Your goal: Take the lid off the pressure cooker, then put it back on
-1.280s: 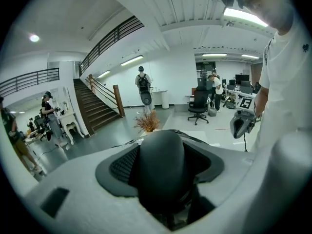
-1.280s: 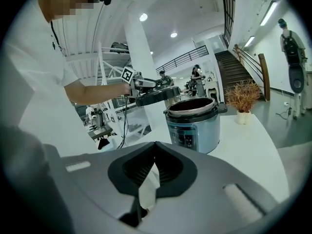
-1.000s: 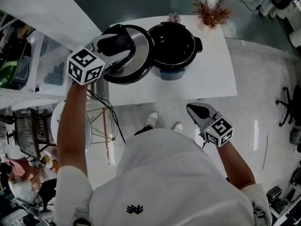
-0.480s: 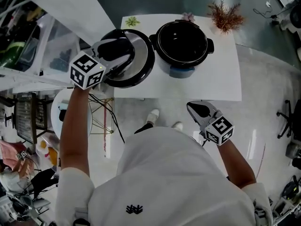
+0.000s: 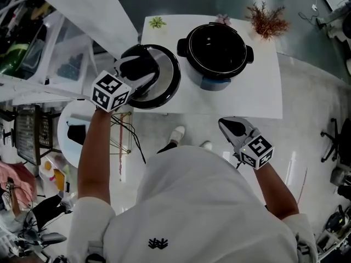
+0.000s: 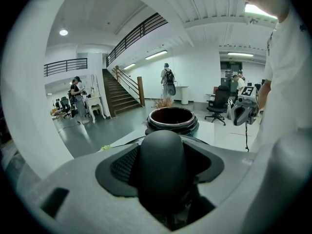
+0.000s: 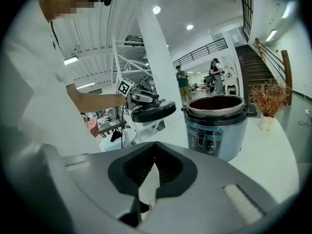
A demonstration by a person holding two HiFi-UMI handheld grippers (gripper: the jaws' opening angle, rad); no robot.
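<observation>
The first half of the job looked done. The round lid [image 5: 164, 81], brushed steel with a black rim, was off the pale-blue pressure cooker [image 5: 218, 48]. The cooker's dark pot stood open on the white rectangular table [image 5: 249, 100]. The left gripper [image 5: 137, 70] was clamped on the lid's black domed knob [image 6: 161, 162], which filled the gap between its widely spread jaws.

In the right gripper view the lid hung in the air, slightly tilted, just beside the cooker on the person's left and about level with its rim (not resting on the table, as far as that view showed). The right gripper [image 5: 231, 127] hovered near the person's body, off the table's near edge, with its jaws closed together on nothing.

What remained, in my judgement, was the whole second half. The lid had to come back over the open pot, seat squarely on the rim, and probably be turned to lock before being let go. The cooker stood upright, its control panel facing the person.
</observation>
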